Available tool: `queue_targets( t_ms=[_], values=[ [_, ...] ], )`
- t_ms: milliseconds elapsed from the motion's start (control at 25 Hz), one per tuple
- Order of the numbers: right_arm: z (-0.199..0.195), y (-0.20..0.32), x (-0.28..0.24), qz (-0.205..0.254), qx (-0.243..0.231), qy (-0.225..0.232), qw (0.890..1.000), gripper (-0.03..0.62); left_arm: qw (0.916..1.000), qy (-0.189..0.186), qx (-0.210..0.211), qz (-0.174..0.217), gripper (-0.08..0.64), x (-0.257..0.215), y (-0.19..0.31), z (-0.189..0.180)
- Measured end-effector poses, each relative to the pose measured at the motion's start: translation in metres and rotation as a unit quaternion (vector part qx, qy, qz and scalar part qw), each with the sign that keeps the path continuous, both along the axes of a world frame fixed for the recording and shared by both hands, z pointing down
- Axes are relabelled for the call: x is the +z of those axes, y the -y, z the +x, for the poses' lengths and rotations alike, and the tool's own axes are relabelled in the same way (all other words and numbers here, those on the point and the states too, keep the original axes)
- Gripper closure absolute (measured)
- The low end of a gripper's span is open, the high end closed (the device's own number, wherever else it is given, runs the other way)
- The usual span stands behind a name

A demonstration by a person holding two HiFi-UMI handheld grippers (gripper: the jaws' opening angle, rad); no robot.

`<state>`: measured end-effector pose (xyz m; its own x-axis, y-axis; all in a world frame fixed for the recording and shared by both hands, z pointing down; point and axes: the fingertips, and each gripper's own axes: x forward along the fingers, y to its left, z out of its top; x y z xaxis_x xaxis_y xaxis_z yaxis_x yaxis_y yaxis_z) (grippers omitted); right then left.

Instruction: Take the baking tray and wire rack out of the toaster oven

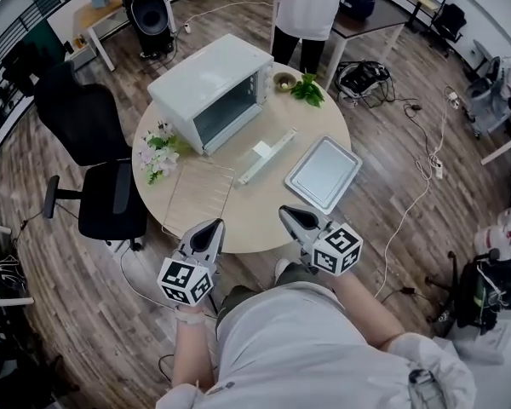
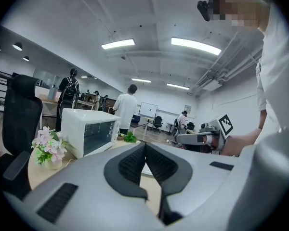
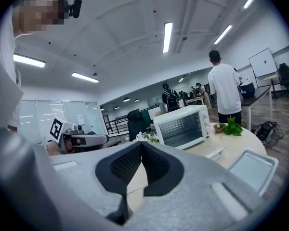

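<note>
Left hand-held gripper (image 1: 211,227) closed, wire rack (image 1: 200,190) head-view only

The person is wearing a pale grey shirt (image 1: 315,348) with loose sleeves (image 1: 426,369), and a black camera (image 2: 204,8) is sitting on the head at 1 o'clock in the left gripper view. The left gripper (image 1: 213,226) and right gripper (image 1: 287,215) are showing smooth grey shells and black ribbed pads (image 2: 130,165), each bearing a white cube (image 1: 186,281) with black square markers.
</note>
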<state>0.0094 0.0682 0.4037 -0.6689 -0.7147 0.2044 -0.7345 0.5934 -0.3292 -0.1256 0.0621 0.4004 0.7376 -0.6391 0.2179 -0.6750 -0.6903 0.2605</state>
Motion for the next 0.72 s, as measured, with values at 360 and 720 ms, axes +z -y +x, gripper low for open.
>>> queue_targets(
  t_ms=[360,720],
  values=[
    [0.014,0.007,-0.022,0.029,0.026,-0.001,0.999,0.586,0.9995,0.007,0.02,0.025,0.56,-0.029,0.011,0.015],
    [0.023,0.009,-0.026,0.031,0.053,0.008,0.998,0.586,0.9993,0.01,0.03,0.019,0.56,-0.034,0.013,0.022]
  ],
)
